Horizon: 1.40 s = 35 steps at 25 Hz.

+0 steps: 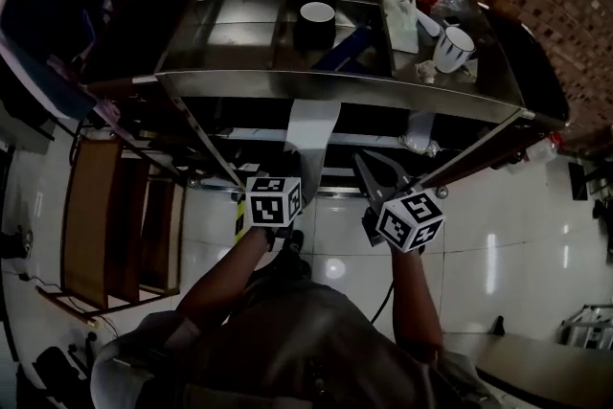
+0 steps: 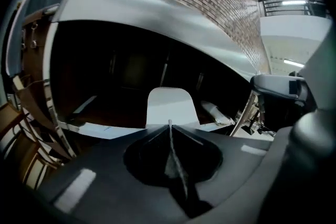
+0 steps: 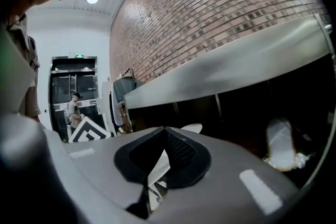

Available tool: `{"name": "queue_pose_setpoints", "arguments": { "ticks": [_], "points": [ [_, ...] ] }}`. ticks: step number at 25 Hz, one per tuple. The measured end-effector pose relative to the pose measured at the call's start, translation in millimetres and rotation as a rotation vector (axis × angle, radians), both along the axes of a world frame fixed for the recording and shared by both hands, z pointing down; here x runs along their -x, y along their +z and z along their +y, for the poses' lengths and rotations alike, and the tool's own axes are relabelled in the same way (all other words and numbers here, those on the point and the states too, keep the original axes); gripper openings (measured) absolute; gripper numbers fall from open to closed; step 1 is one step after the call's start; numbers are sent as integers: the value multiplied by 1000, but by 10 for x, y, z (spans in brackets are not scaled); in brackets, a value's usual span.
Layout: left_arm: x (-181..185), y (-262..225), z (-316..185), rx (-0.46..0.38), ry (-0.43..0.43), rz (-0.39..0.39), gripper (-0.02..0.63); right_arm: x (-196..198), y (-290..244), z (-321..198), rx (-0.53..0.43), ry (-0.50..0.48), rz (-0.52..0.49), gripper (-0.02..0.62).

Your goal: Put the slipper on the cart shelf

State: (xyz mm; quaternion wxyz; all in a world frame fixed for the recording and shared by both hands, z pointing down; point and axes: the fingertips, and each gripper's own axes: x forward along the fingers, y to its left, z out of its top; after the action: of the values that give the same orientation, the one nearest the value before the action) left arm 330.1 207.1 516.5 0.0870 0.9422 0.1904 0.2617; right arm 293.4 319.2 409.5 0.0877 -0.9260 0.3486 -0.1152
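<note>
A thin white slipper (image 1: 312, 131) sticks out forward from my left gripper (image 1: 289, 171), which is shut on its near edge. In the left gripper view the slipper (image 2: 168, 106) stands up just past the closed jaw tips of the left gripper (image 2: 169, 124), in front of the cart's dark lower shelf (image 2: 100, 130). My right gripper (image 1: 372, 168) hovers beside it to the right, shut and holding nothing; its tips (image 3: 165, 129) meet. A second pale slipper (image 1: 420, 135) lies on the lower shelf at the right, and the right gripper view shows that second slipper (image 3: 281, 148) too.
The steel cart's top tray (image 1: 335, 87) holds a dark mug (image 1: 315, 20), a white mug (image 1: 455, 46) and small items. Wooden furniture (image 1: 96, 215) stands left of the cart. A brick wall (image 3: 220, 2) is behind it. A person (image 3: 74, 108) stands far off.
</note>
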Motion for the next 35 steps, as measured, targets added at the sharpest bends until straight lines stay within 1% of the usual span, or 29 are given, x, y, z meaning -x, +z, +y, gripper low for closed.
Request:
{"name": "queue_pose_setpoints", "arguments": {
  "ticks": [4,7,12,16,19,21,24,26,29,31,33,35],
  "points": [
    [-333,89,344,10,53,-6,20,-82,33,314,44,73,-12,-2],
    [-589,155,568,22,68,1,18,-196,33,449,61,125,-22,-2],
    [-919,262,879,66,98,7,18,-322,66,635,89,214,-53,-2],
    [-1136,305,1036,103,86,11,18,-396,98,817,100,285,-76,-2],
    [-1233,344,1177,117,87,13,19,-382,156,923,107,319,-96,-2],
    [-1309,370,1256,121,76,21,25,-395,145,1000,109,333,-92,-2],
    [-1359,394,1358,116,65,45,31,-425,107,1128,111,336,-80,-2],
    [-1358,374,1427,106,80,68,43,-471,73,1183,106,318,-66,-2],
    [-1350,335,1475,97,92,91,60,-525,20,1190,104,250,-46,-2],
    [-1337,279,1469,93,76,103,67,-528,-16,1208,103,200,-33,-2],
    [-1292,214,1480,81,58,111,96,-526,-59,1272,95,160,-17,-2],
    [-1199,146,1476,52,44,128,97,-523,-104,1328,77,124,5,-2]
  ]
}}
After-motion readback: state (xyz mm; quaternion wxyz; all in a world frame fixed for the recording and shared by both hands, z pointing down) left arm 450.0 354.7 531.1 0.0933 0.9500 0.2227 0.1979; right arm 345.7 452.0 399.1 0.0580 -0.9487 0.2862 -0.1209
